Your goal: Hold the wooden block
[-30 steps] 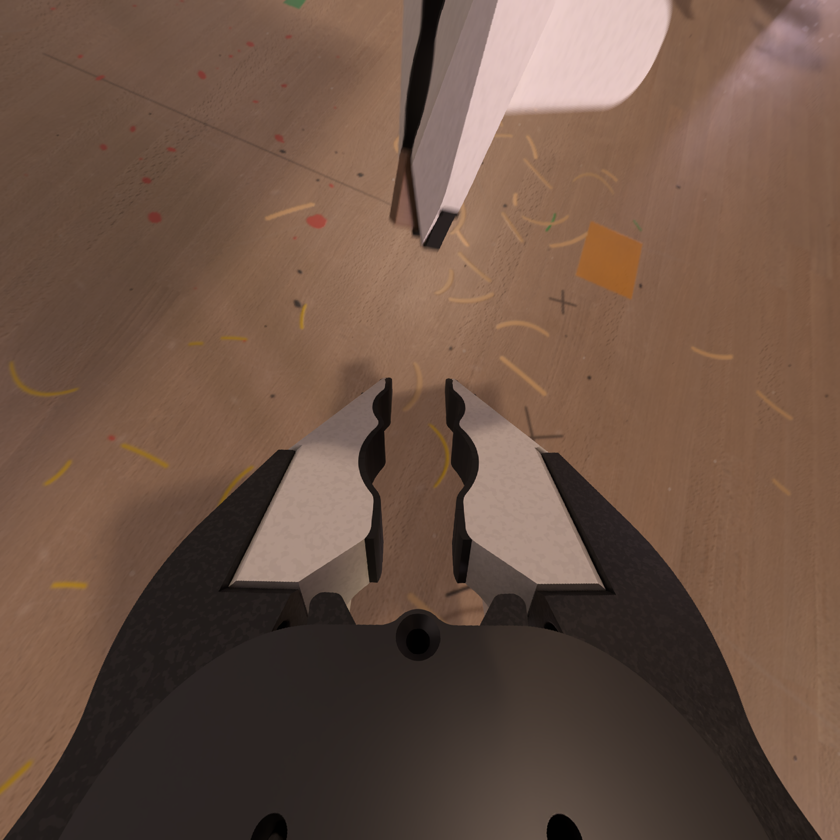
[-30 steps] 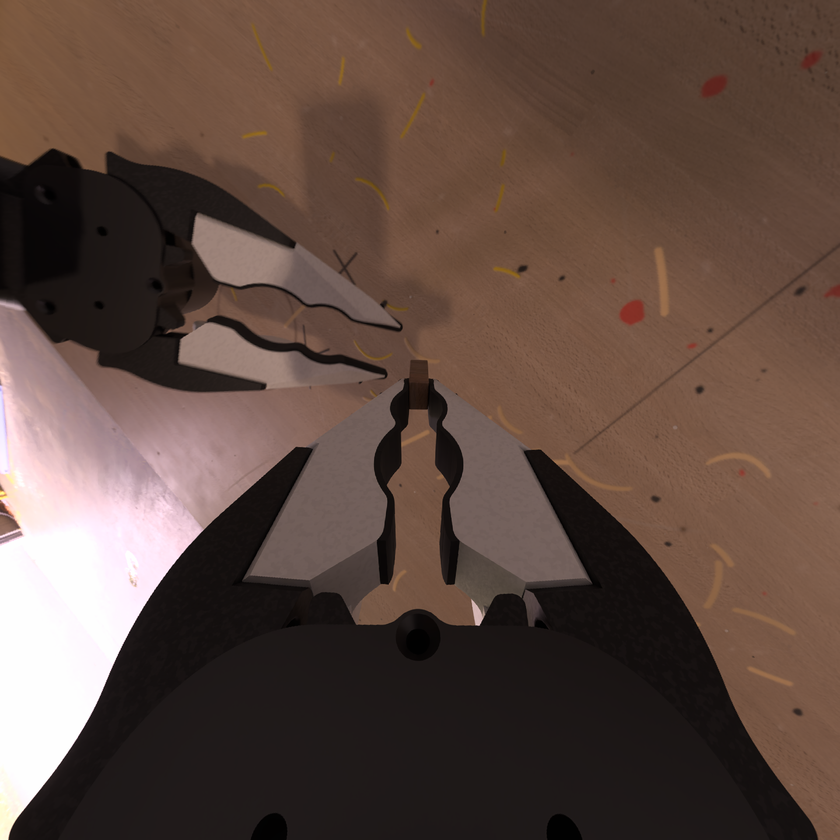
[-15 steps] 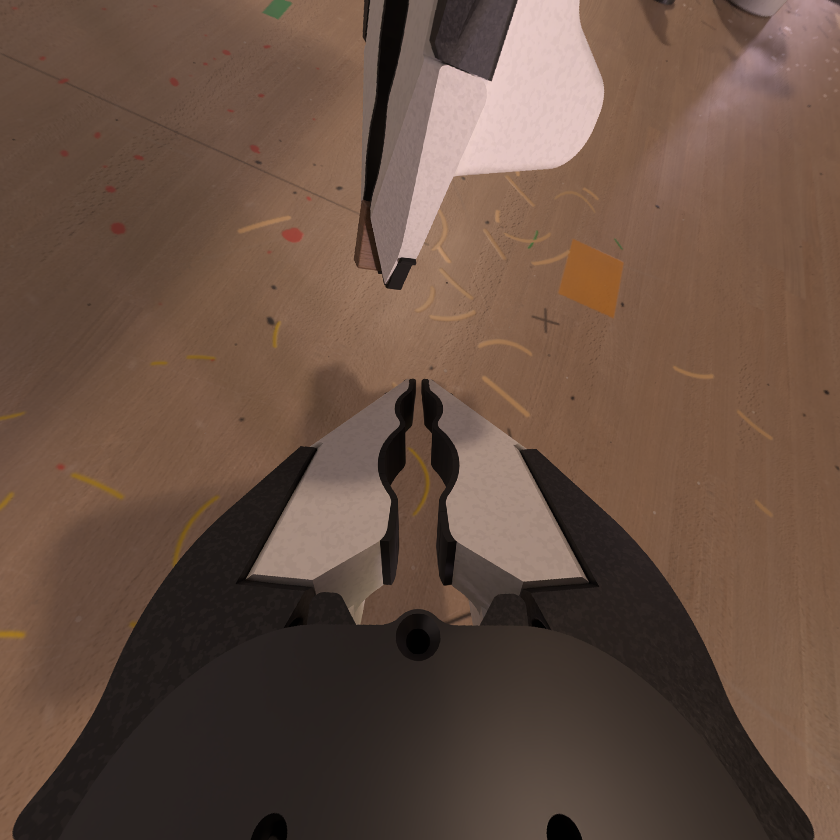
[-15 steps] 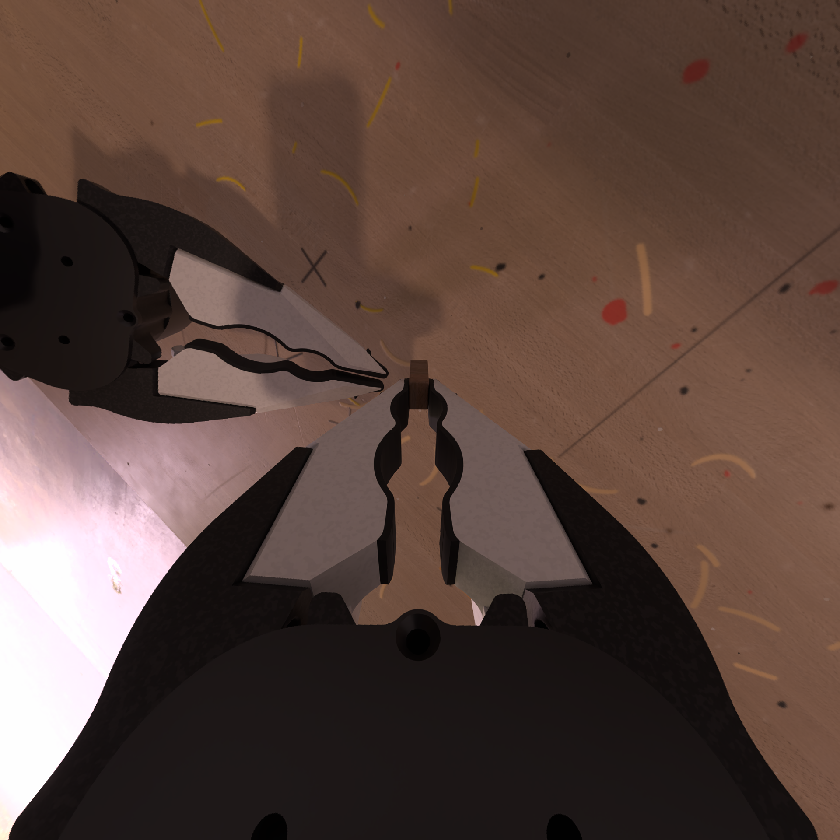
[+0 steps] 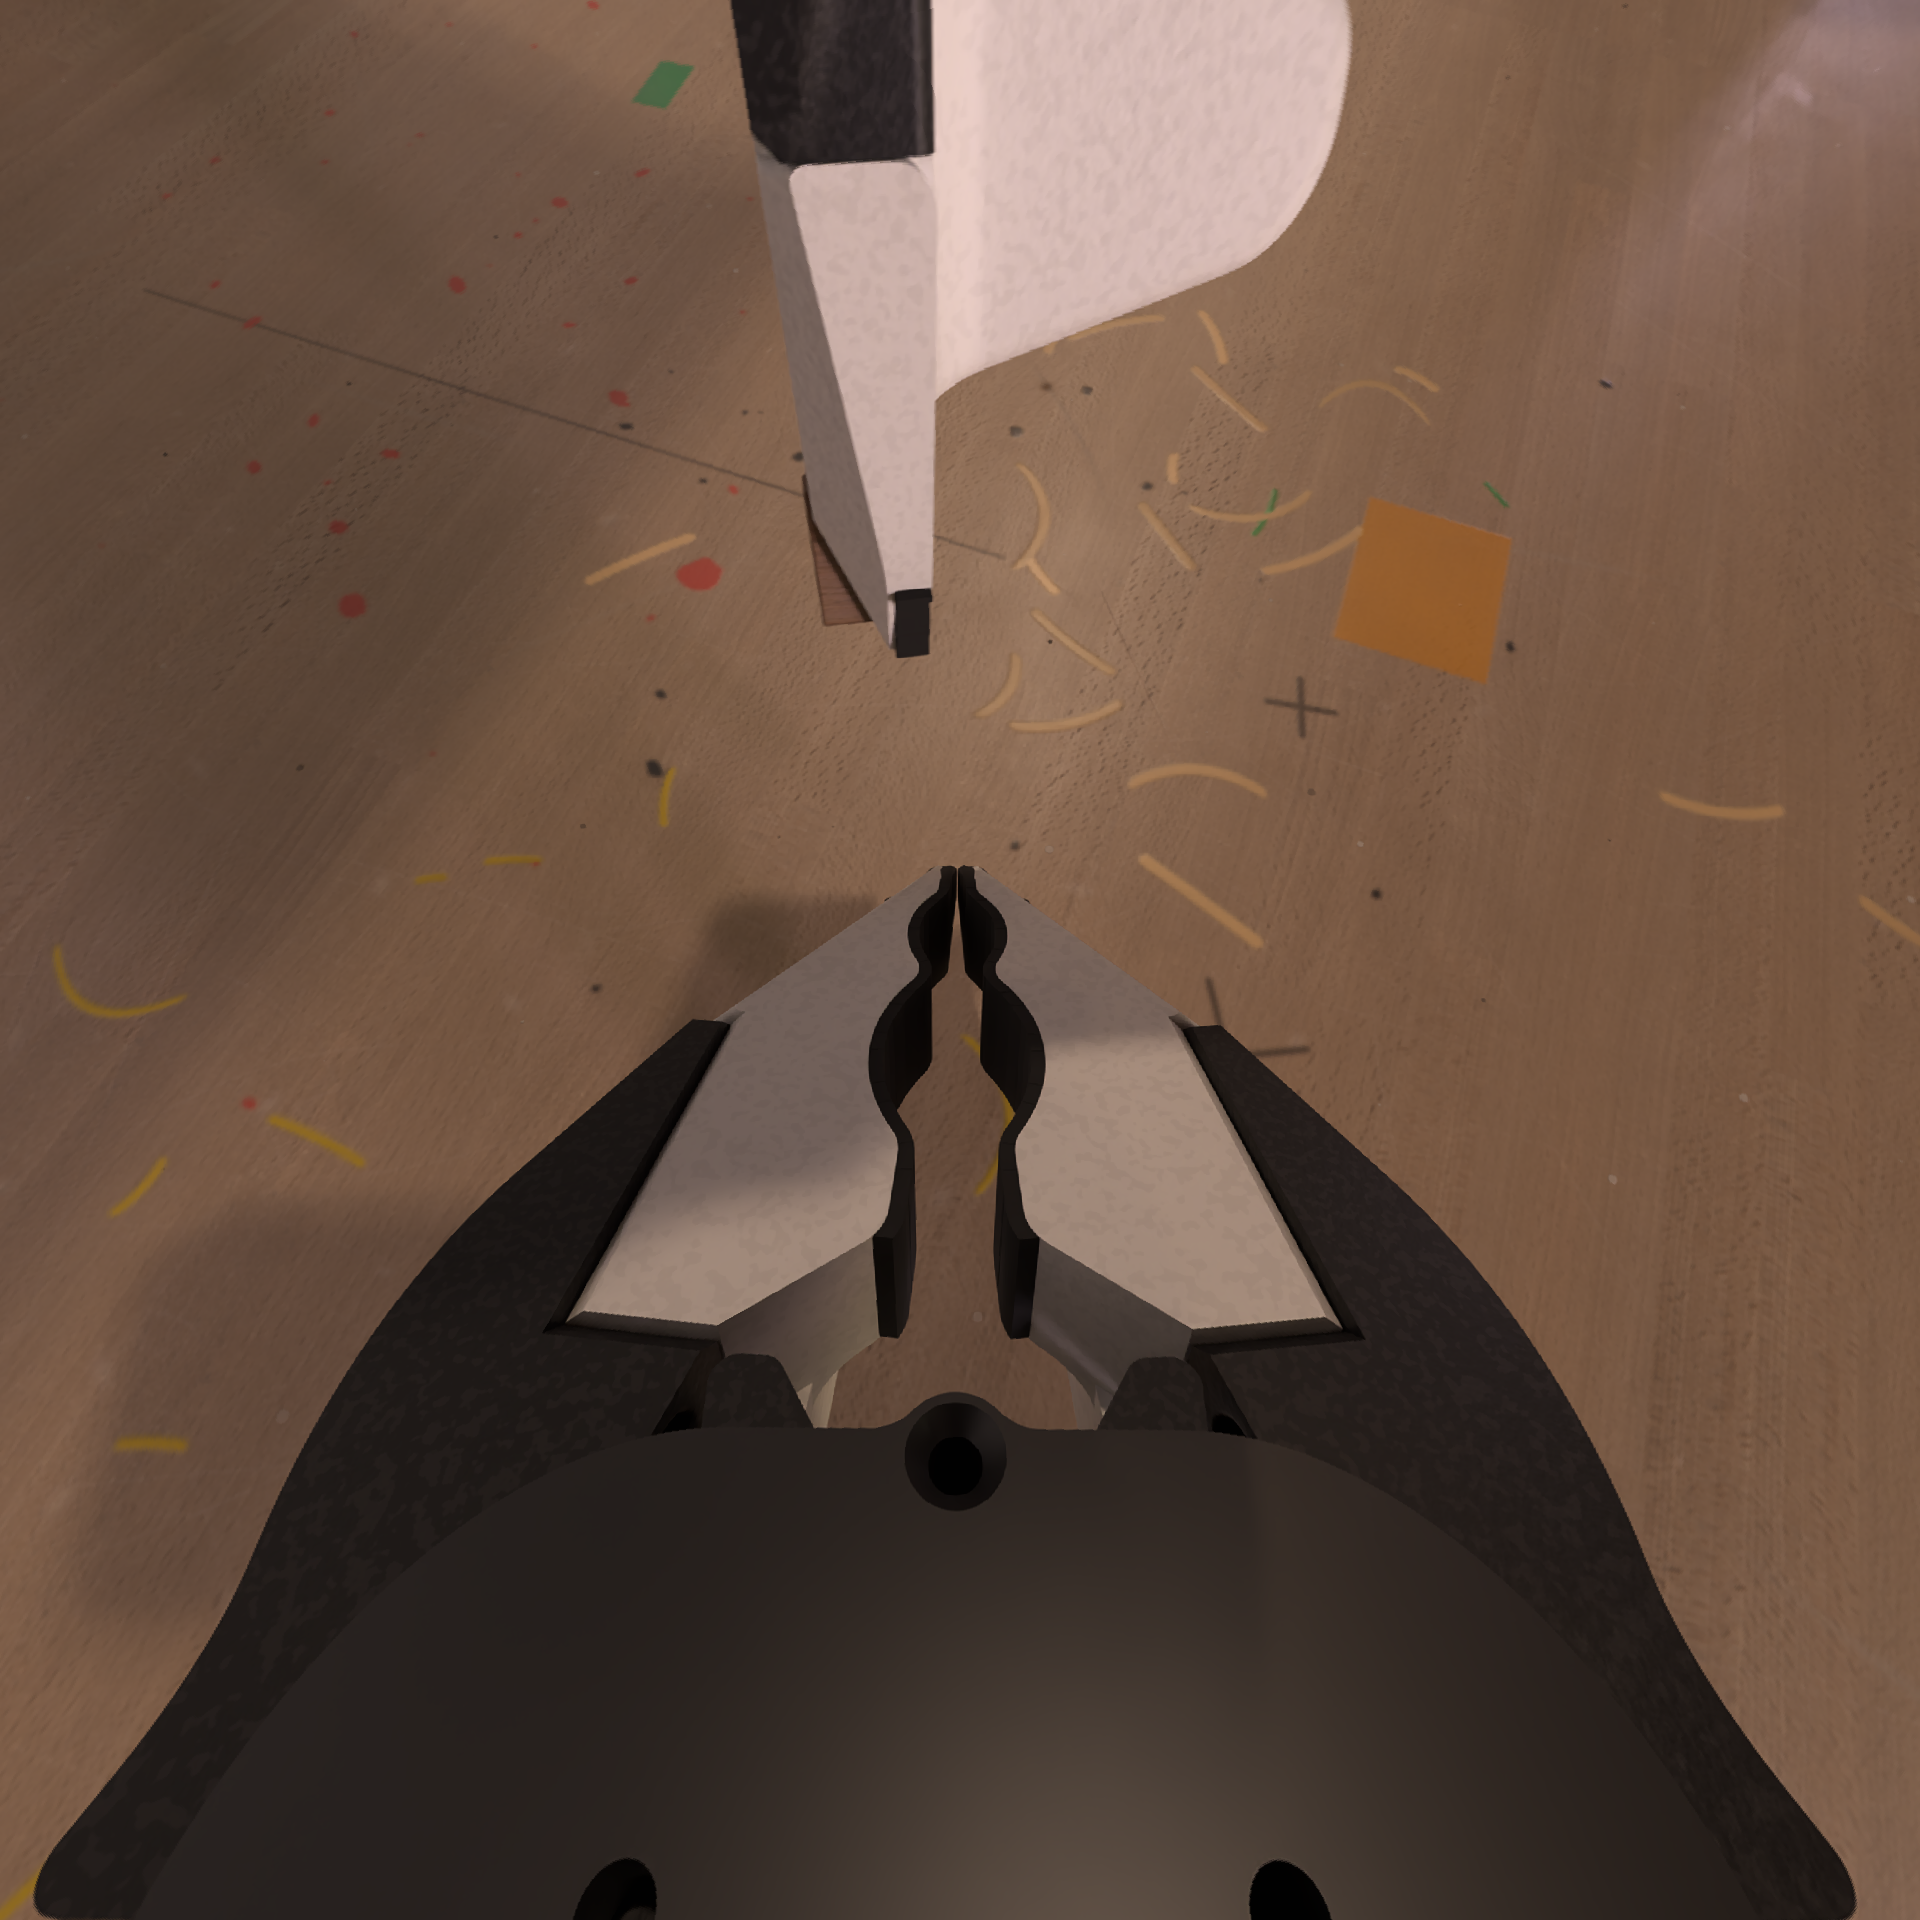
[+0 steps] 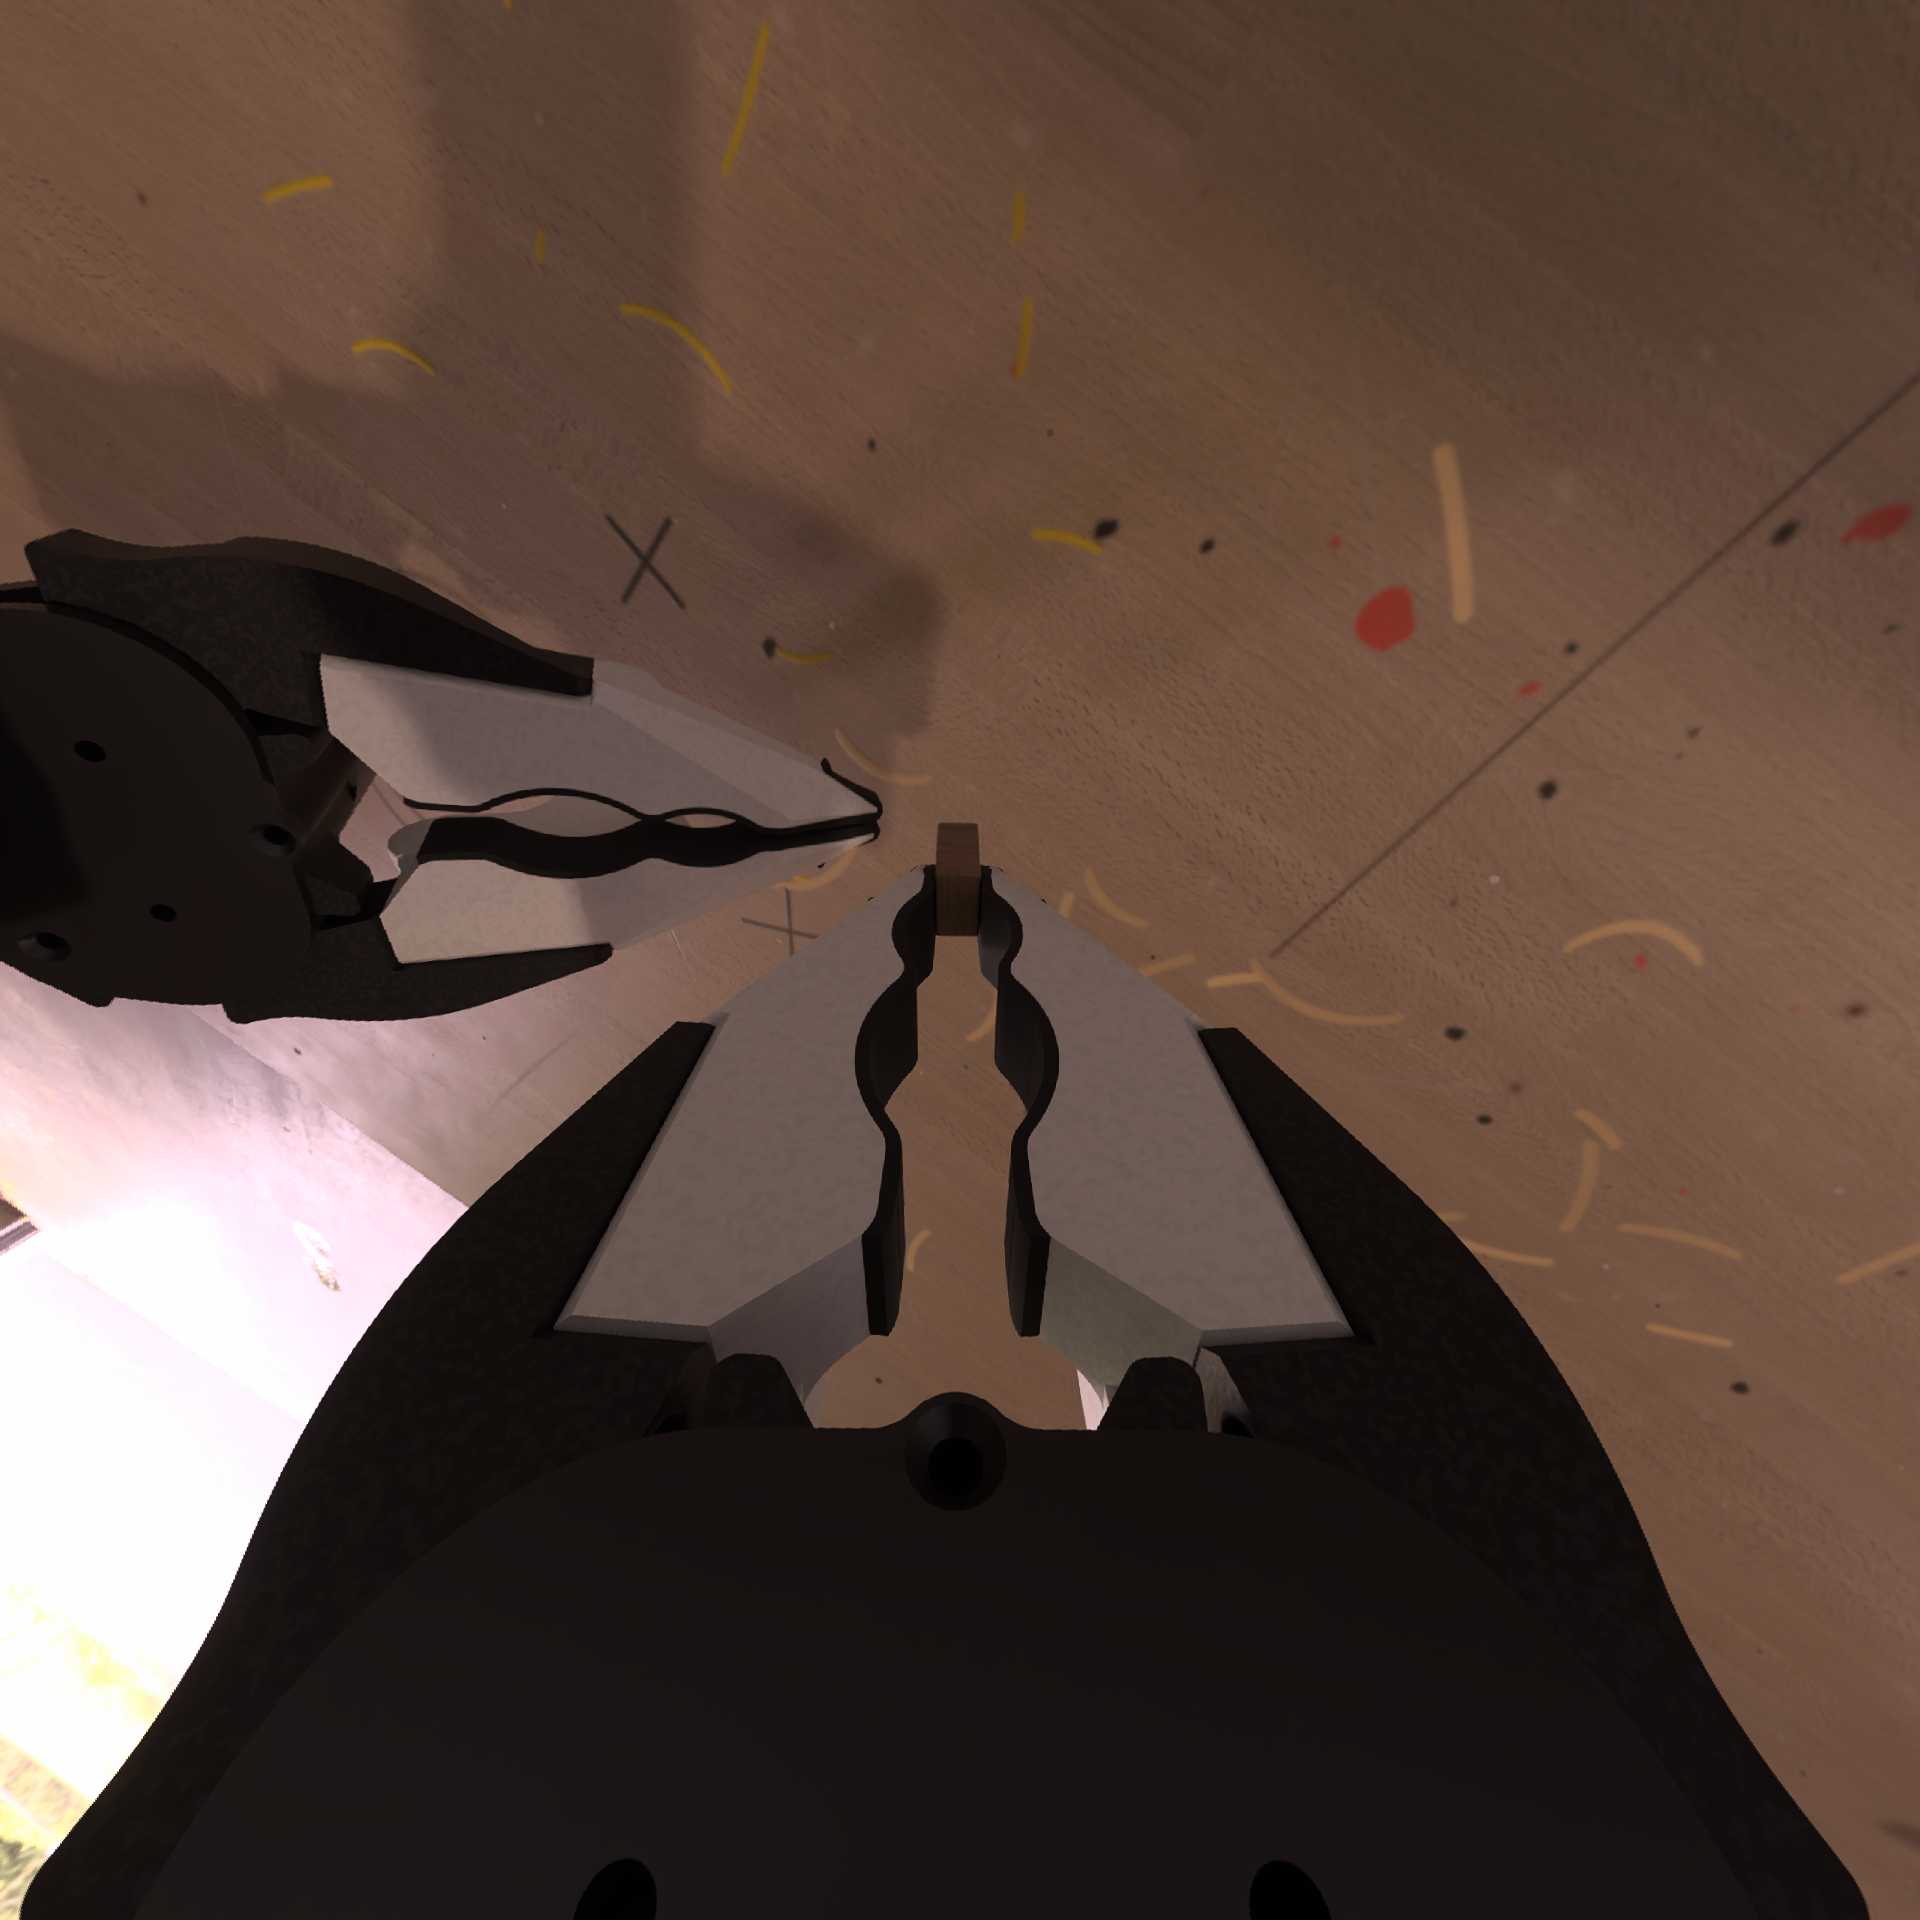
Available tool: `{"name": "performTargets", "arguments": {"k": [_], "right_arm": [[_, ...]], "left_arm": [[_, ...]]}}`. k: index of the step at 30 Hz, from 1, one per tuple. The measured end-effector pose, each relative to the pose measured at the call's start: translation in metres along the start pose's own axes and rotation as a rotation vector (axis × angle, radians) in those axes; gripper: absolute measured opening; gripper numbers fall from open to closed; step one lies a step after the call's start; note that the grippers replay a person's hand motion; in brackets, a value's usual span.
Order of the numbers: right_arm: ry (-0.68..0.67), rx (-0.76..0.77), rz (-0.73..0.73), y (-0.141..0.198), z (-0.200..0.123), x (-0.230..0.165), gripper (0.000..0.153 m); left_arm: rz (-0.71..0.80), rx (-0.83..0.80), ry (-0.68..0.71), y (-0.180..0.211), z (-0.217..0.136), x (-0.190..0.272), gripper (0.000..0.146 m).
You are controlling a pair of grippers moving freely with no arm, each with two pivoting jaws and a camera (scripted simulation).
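My right gripper (image 6: 956, 883) is shut on a small brown wooden block (image 6: 957, 879) held at its fingertips above the wooden table (image 6: 1351, 312). In the left wrist view that gripper (image 5: 883, 613) comes down from the top, and a sliver of the block (image 5: 834, 592) shows at its tip. My left gripper (image 5: 954, 875) is shut and empty, its tips pointing at the block from a short way off. It also shows in the right wrist view (image 6: 868, 821), at the left, its tips close to the block without touching it.
The table bears an orange square patch (image 5: 1423, 587), a small green patch (image 5: 663, 83), red paint spots (image 5: 698, 574), pencilled crosses (image 6: 646, 561) and scattered yellow shavings. A thin dark seam line (image 6: 1558, 717) crosses it. A bright pale area (image 6: 156, 1299) lies at the lower left.
My left gripper has closed from open to shut and has moved closer to the block. My right gripper has kept its hold on the block.
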State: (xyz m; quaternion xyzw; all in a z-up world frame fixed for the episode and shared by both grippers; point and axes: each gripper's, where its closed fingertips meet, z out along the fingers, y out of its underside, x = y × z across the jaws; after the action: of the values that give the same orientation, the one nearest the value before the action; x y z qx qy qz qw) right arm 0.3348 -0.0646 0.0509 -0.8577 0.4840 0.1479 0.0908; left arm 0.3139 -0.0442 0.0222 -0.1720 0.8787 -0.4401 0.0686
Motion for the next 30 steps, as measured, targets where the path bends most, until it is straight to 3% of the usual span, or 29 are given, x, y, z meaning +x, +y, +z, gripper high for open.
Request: {"name": "performTargets", "arguments": {"k": [30], "right_arm": [[0.057, -0.028, -0.017, -0.0013, 0.003, 0.0015, 0.007]], "left_arm": [[-0.022, -0.008, 0.026, 0.0007, 0.0017, -0.0026, 0.0]]}}
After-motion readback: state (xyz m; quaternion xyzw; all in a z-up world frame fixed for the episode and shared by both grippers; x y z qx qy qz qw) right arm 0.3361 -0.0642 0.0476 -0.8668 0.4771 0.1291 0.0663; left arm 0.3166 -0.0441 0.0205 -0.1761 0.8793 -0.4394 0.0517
